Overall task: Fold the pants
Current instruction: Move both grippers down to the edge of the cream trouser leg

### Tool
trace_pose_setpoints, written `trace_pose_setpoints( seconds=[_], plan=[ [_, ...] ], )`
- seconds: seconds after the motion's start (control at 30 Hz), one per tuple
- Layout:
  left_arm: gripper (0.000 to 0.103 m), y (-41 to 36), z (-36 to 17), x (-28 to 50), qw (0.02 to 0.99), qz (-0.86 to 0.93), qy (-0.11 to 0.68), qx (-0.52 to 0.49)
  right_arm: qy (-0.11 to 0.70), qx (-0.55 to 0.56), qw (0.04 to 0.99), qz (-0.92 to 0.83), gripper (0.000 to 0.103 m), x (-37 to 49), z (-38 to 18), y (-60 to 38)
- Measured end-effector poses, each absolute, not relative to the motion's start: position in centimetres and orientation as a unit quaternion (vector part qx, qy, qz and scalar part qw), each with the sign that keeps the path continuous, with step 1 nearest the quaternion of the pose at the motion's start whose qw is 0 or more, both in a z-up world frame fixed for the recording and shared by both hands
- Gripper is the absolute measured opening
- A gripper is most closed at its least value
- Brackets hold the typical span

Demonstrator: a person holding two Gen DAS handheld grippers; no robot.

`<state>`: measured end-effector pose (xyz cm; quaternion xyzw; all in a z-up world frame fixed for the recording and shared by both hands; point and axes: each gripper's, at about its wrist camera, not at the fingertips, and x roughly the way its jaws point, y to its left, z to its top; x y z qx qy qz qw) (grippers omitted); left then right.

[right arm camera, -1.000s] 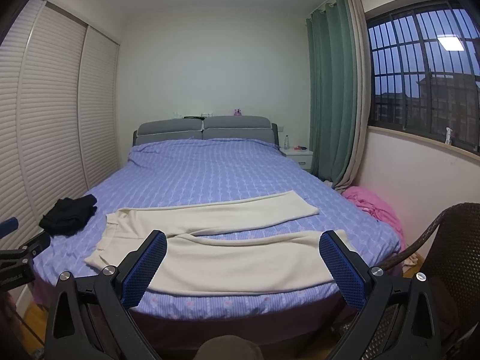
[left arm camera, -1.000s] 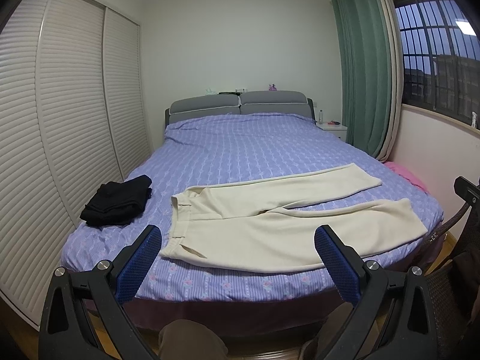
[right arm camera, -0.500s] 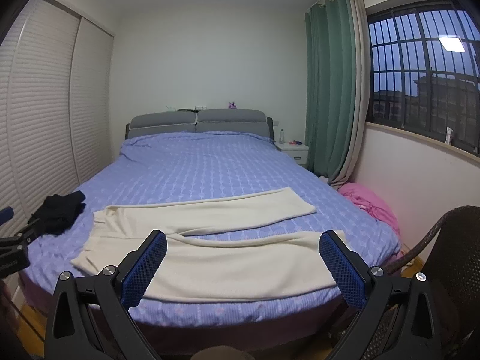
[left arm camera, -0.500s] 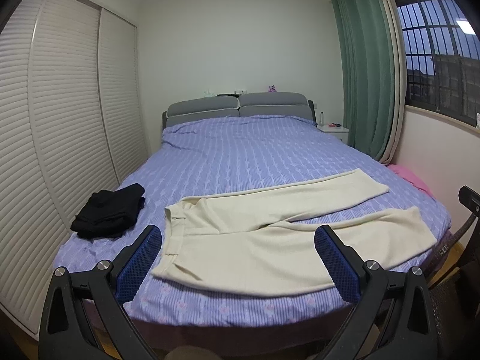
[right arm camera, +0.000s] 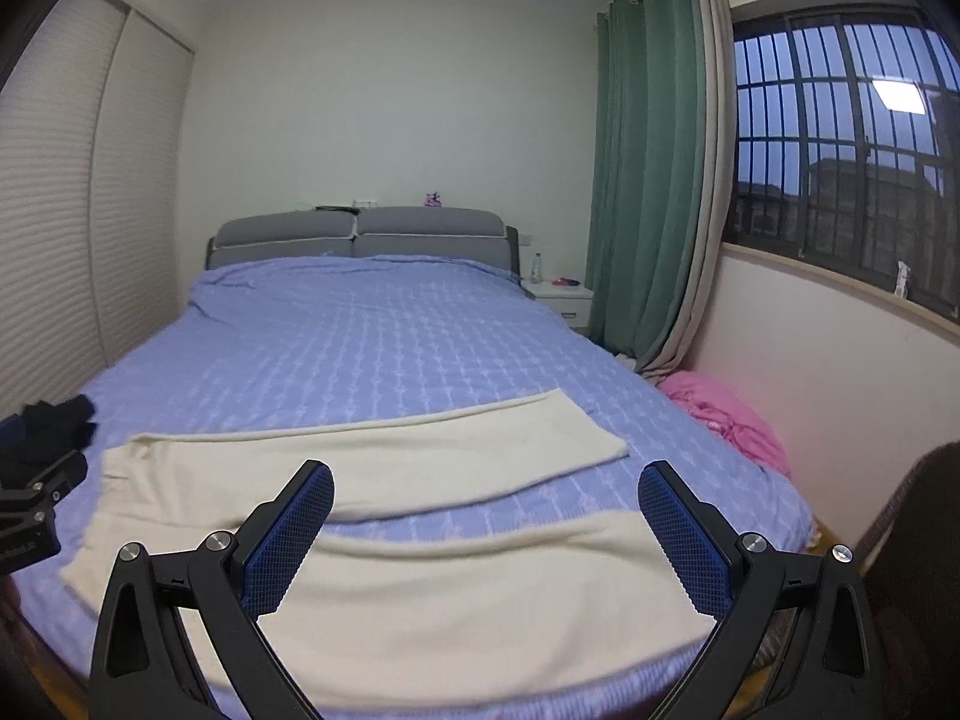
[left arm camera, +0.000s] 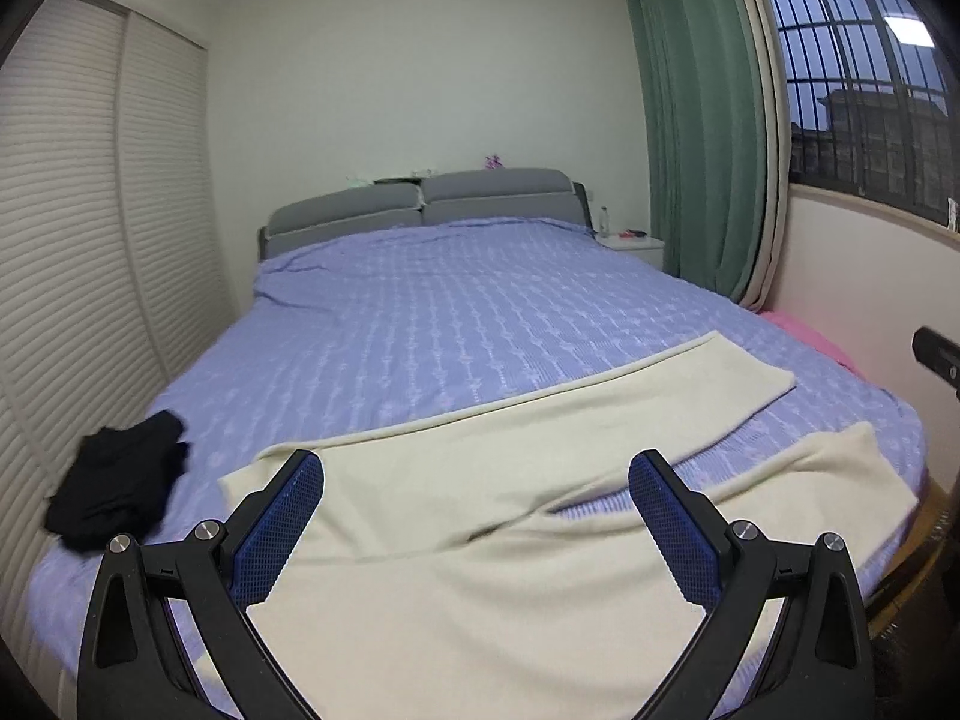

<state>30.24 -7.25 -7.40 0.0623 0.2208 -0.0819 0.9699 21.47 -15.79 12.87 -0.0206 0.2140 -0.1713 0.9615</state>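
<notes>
Cream pants (left arm camera: 480,576) lie flat across the foot of a bed with a purple cover (left arm camera: 456,312), waistband to the left, the two legs spread apart to the right. They also show in the right wrist view (right arm camera: 384,540). My left gripper (left arm camera: 477,516) is open and empty, above the waist part of the pants. My right gripper (right arm camera: 486,525) is open and empty, above the near leg. The left gripper's body shows at the left edge of the right wrist view (right arm camera: 30,510).
A folded black garment (left arm camera: 117,483) lies on the bed's left side. White louvred wardrobe doors (left arm camera: 78,276) stand on the left. A pink bundle (right arm camera: 726,420) lies on the floor at the right, beside a green curtain (right arm camera: 648,180). A dark wicker chair (right arm camera: 924,552) is at the far right.
Both grippers have moved forward and closer over the bed; the pants now fill the lower part of both views. The pants lie as before. Both grippers stay open.
</notes>
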Motion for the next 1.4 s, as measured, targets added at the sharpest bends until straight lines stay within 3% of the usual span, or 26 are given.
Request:
trace_pose_setpoints(
  seconds=[0.27, 0.57, 0.77, 1.07, 1.17, 1.33, 1.4],
  plan=[
    [0.103, -10.6, -9.9, 42.8, 0.953, -0.106, 0.272, 0.079, 0.236, 0.003, 0.951, -0.197, 0.103, 31.7, 9.3, -18.8],
    [0.103, -18.5, -2.2, 51.6, 0.932, -0.181, 0.291, 0.118, 0.3, 0.012, 0.93, -0.213, 0.103, 39.6, 14.8, -25.3],
    [0.103, -26.7, 0.1, 58.3, 0.916, -0.243, 0.285, 0.14, 0.333, 0.021, 0.917, -0.219, 0.103, 45.3, 16.3, -32.5],
    [0.103, -37.4, -4.5, 67.2, 0.895, -0.274, 0.319, 0.146, 0.387, -0.016, 0.916, -0.106, 0.103, 56.8, 12.6, -42.2],
    [0.092, -39.3, -7.4, 69.3, 0.883, -0.268, 0.352, 0.158, 0.408, -0.048, 0.911, -0.023, 0.102, 61.0, 9.6, -44.6],
    [0.092, -40.7, -12.1, 71.4, 0.852, -0.272, 0.402, 0.196, 0.459, -0.096, 0.881, 0.061, 0.102, 67.3, 4.0, -46.4],
    [0.086, -41.3, -13.8, 72.1, 0.839, -0.274, 0.418, 0.217, 0.486, -0.113, 0.862, 0.091, 0.098, 69.3, 1.5, -46.4]
  ],
)
